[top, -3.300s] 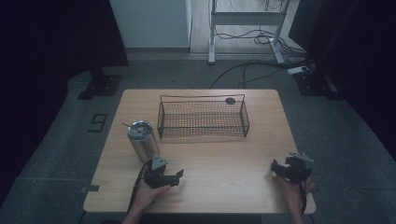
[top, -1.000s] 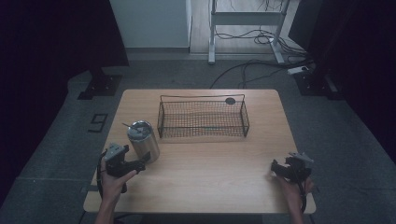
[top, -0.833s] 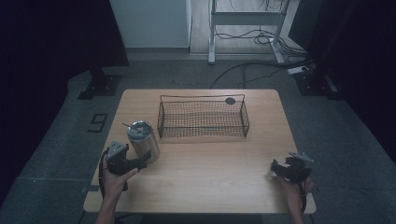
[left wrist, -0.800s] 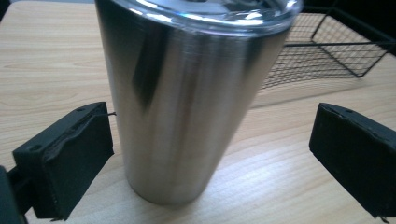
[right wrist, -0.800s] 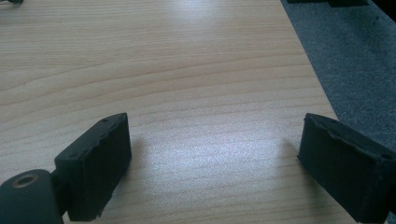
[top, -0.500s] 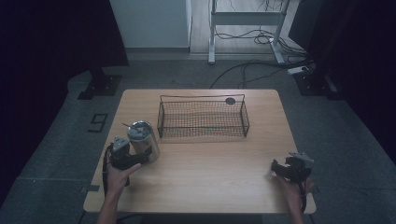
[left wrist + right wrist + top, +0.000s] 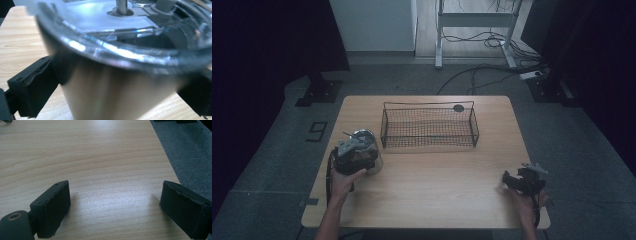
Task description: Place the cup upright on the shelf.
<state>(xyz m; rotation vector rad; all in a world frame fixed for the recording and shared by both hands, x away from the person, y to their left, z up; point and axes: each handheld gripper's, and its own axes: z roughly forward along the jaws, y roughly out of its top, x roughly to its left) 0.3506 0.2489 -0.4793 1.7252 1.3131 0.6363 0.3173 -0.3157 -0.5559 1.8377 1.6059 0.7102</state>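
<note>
A shiny metal tumbler [image 7: 363, 136] with a clear lid stands upright on the left of the wooden table [image 7: 437, 190]. My left gripper [image 7: 362, 156] has reached it from the near side. In the left gripper view the tumbler [image 7: 120, 82] is blurred and very close, and it sits between the widely spread black fingers [image 7: 32, 90] of the left gripper [image 7: 117, 100], which is open. My right gripper [image 7: 508, 179] rests near the table's front right corner. It is open [image 7: 115, 205] with only bare wood between its jaws.
A black wire basket [image 7: 428, 104] stands empty across the middle back of the table. A small dark disc [image 7: 458, 107] lies just behind it. The right table edge and grey floor [image 7: 190, 150] are close to my right gripper.
My left gripper moved from the front middle of the table out to the left, then forward up to the tumbler, so its jaws now flank it. The right gripper stayed still.
</note>
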